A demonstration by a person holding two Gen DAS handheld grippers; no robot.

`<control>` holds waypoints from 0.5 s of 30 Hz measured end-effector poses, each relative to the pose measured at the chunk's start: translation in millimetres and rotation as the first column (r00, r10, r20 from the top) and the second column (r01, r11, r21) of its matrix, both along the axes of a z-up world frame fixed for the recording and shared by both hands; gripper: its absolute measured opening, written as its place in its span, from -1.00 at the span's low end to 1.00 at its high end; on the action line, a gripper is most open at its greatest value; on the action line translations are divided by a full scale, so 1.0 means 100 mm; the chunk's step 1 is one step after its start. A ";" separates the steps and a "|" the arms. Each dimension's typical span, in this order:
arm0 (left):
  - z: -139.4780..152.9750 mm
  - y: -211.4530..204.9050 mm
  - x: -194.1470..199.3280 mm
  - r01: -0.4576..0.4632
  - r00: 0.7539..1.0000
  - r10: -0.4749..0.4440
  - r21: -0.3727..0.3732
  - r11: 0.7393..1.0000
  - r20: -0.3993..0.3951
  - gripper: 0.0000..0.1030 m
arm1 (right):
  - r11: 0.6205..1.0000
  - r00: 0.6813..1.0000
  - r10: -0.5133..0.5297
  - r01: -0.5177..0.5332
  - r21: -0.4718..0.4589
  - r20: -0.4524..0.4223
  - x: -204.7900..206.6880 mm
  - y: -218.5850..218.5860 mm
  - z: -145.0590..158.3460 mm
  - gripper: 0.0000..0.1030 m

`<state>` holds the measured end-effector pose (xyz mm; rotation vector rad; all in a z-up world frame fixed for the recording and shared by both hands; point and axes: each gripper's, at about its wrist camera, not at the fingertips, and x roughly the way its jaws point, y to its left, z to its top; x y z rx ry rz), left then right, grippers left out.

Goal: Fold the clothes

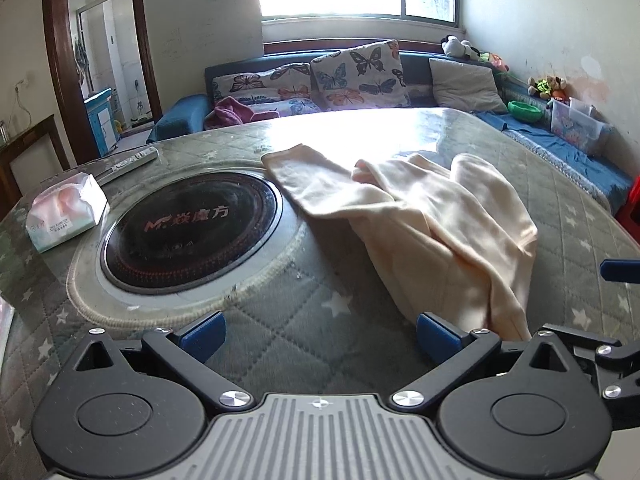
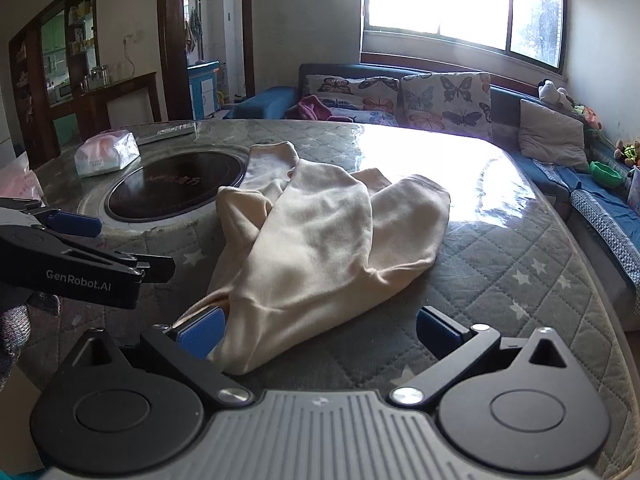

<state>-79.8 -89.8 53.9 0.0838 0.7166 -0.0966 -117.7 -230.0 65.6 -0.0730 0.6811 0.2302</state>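
My left tongs (image 1: 318, 336) hang with their blue pads spread wide, nothing between them but the quilted, star-printed table (image 1: 304, 320) cover. In the right wrist view the left tongs' black arm at the left edge reads "GenRobot.AI". My right tongs (image 2: 318, 332) are also spread apart; the left pad (image 2: 202, 332) touches the near hem of the cream garment (image 2: 320, 240), the other sits over bare quilt.

The garment lies crumpled in the centre of that frame, one sleeve end reaching over the rim of the round black cooktop (image 1: 192, 232) set into the table. The cooktop's red lettering reads "MF" followed by Chinese characters. A tissue pack (image 1: 66, 212) at the left has small print too fine to read; a remote (image 1: 132, 162) lies behind it.

Open quilt runs right of the garment to the table's curved edge. Window glare washes out the far tabletop.
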 end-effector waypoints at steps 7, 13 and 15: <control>0.06 -0.01 0.29 0.016 1.000 -0.015 -0.031 0.999 0.006 1.00 | 1.000 1.000 0.006 -0.006 0.015 -0.005 0.26 -0.05 0.02 0.91; 0.10 0.04 0.65 -0.013 1.000 0.013 -0.103 0.995 -0.003 0.79 | 1.000 1.000 0.010 -0.010 0.027 -0.003 0.61 -0.11 0.07 0.72; 0.09 0.09 0.79 -0.028 0.999 0.026 -0.129 0.991 -0.020 0.65 | 0.999 1.000 0.009 -0.009 0.034 -0.002 0.72 -0.13 0.08 0.65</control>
